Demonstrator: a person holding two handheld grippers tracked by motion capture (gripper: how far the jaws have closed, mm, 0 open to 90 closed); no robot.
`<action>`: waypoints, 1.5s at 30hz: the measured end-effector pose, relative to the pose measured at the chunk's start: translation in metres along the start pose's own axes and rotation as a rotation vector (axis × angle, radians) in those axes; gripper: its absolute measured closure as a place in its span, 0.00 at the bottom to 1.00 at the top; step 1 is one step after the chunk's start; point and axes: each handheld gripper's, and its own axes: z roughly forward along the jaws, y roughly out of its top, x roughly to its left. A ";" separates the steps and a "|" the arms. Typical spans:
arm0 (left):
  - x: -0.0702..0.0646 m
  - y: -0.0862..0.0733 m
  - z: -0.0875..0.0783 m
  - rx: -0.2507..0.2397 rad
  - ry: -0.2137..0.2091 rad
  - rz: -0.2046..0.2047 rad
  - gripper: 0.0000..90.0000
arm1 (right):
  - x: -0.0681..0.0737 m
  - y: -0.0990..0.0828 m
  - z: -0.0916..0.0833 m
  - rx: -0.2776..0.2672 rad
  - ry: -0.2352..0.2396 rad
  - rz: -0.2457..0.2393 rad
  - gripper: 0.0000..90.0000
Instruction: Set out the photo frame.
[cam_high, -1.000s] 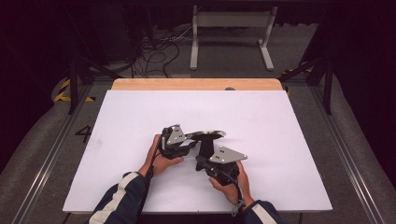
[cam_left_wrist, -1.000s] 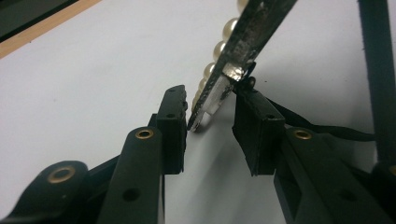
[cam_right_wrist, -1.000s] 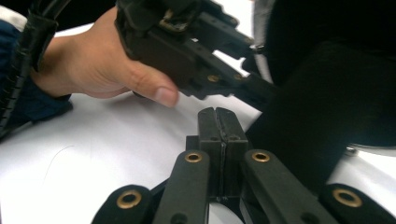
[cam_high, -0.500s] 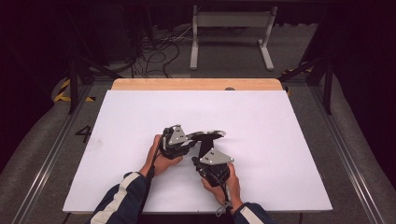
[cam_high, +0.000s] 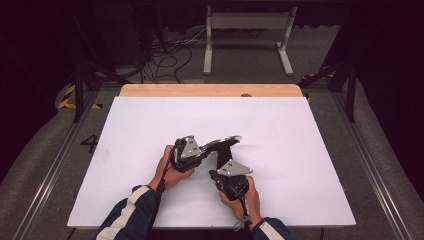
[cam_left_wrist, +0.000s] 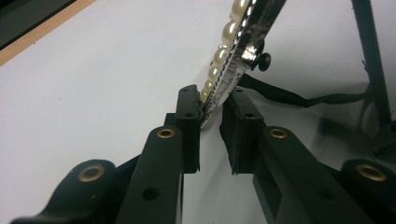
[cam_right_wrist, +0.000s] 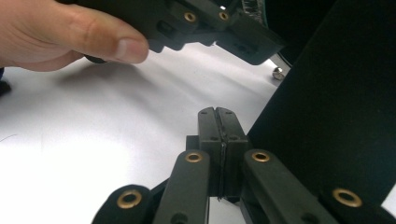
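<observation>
Gripping the rim of a pearl-edged frame (cam_left_wrist: 236, 35), the left tongs (cam_left_wrist: 210, 105) have just been closing, and the rim now sits between their two pads, touching the left pad; whether the right pad presses on it too cannot be told. The rim is silvery, lined on one side with a row of pearl beads, and it rises tilted away from the tongs toward the top of the left gripper view. A small dark knob (cam_left_wrist: 264, 59) sticks out from its back, and a thin black strap (cam_left_wrist: 299, 98) lies on the white surface (cam_left_wrist: 93, 84) behind it.

From above, the frame (cam_high: 224, 144) shows as a slim curved shape held off the surface (cam_high: 300, 145) near its middle, reaching from the left tongs (cam_high: 204, 150) toward the right. The left hand (cam_high: 167, 172) wraps its gripper from below.

The right tongs (cam_right_wrist: 217, 114) are pressed fully together; whether anything thin is caught between them cannot be told. They point at the white surface (cam_right_wrist: 93, 140), with a large black flat panel (cam_right_wrist: 336, 107) just beside them on the right. Beyond them the left hand (cam_right_wrist: 60, 32) and its gripper body hang above the surface. In the high view the right hand (cam_high: 240, 197) holds its gripper just beside the left one, near the person's edge.
</observation>
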 end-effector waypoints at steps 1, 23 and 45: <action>0.000 0.000 0.000 0.002 -0.001 0.004 0.87 | -0.001 0.000 -0.001 0.003 0.002 0.003 1.00; -0.003 -0.001 -0.006 0.017 0.018 0.030 0.89 | -0.010 -0.004 -0.010 0.015 0.009 0.047 1.00; -0.004 -0.003 -0.010 0.004 0.010 0.016 0.89 | -0.013 -0.005 -0.014 0.014 0.019 0.038 1.00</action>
